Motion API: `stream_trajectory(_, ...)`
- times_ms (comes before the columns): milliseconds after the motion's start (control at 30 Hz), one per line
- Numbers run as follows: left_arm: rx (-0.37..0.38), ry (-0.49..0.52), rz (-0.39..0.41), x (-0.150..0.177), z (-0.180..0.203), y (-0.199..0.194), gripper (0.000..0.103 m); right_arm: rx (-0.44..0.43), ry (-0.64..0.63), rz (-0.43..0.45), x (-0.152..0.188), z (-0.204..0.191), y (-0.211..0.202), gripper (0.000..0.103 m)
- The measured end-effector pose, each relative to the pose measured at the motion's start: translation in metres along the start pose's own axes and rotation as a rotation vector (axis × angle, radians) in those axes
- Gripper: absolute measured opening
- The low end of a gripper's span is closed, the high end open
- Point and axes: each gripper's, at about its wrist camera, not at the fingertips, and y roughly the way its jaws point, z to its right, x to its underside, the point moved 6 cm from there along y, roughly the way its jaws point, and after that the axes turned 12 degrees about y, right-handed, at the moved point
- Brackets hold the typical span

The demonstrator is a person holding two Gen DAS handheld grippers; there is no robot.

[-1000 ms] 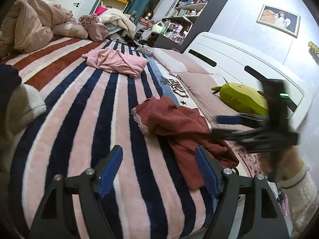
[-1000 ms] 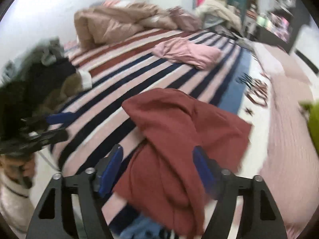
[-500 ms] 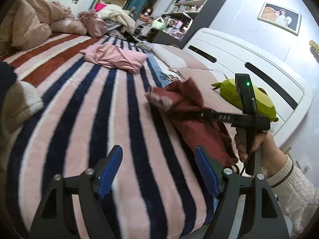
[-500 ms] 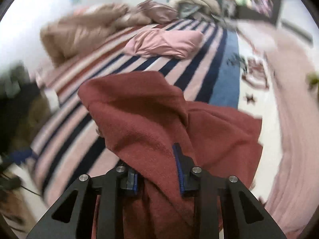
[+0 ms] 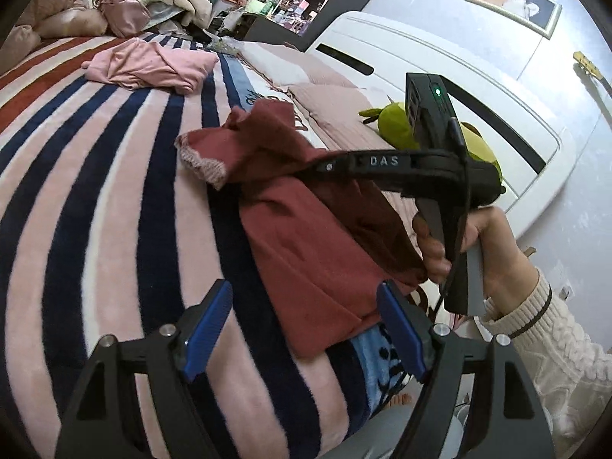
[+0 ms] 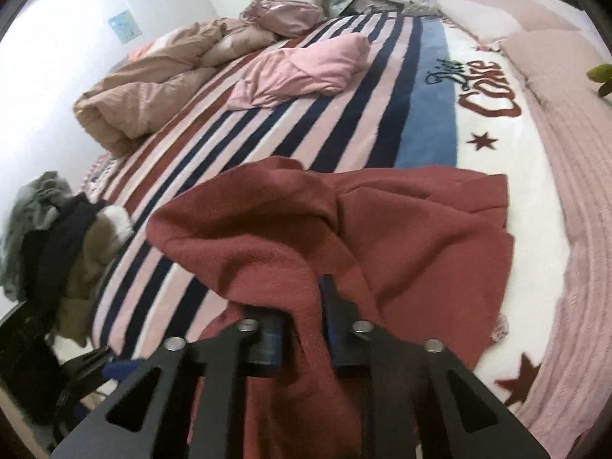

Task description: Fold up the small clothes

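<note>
A dark red garment (image 5: 313, 237) with a lace-trimmed edge lies on the striped blanket (image 5: 95, 176) near the bed's front edge. My right gripper (image 6: 302, 306) is shut on a fold of the red garment (image 6: 382, 229) and lifts it off the blanket; in the left wrist view the right gripper (image 5: 290, 170) reaches in from the right, its tips hidden in the cloth. My left gripper (image 5: 306, 325) is open and empty, low over the blanket just in front of the garment's near corner.
A pink garment (image 5: 149, 65) lies farther back on the blanket. A beige duvet (image 6: 153, 88) is bunched at the far left. A pile of dark clothes (image 6: 65, 244) sits at the left edge. A green plush toy (image 5: 401, 126) lies by the white headboard (image 5: 459, 76).
My right gripper went from open above the red garment to shut on a fold of it, then lifted it. My left gripper moved closer to the garment and stayed open.
</note>
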Motion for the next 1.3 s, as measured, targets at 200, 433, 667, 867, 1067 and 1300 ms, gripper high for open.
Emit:
stream_trajectory(200, -0.01, -0.027, 0.002, 0.002, -0.008, -0.003, 0.075, 0.057, 0.167, 0.101, -0.007, 0.056, -0.031, 0.007)
stream_trajectory(433, 0.04, -0.045, -0.024, -0.001, -0.003, 0.018, 0.075, 0.116, 0.29, 0.088, 0.012, 0.118, -0.043, 0.013)
stream_trajectory(667, 0.084, -0.082, -0.072, 0.0, 0.0, 0.053, 0.074, 0.011, 0.224, 0.032, 0.052, 0.104, -0.079, 0.031)
stream_trajectory(867, 0.097, -0.095, -0.09, 0.006, 0.007, 0.059, 0.015, -0.007, 0.169, -0.064, 0.096, 0.103, -0.063, 0.023)
stream_trajectory(1067, 0.098, -0.009, -0.127, 0.018, 0.014, 0.015, 0.011, -0.152, 0.156, -0.133, 0.124, 0.087, -0.069, 0.015)
stream_trajectory(1300, 0.083, 0.002, -0.127, -0.003, -0.002, 0.0, 0.078, -0.145, 0.185, 0.0, 0.091, 0.099, -0.105, 0.077)
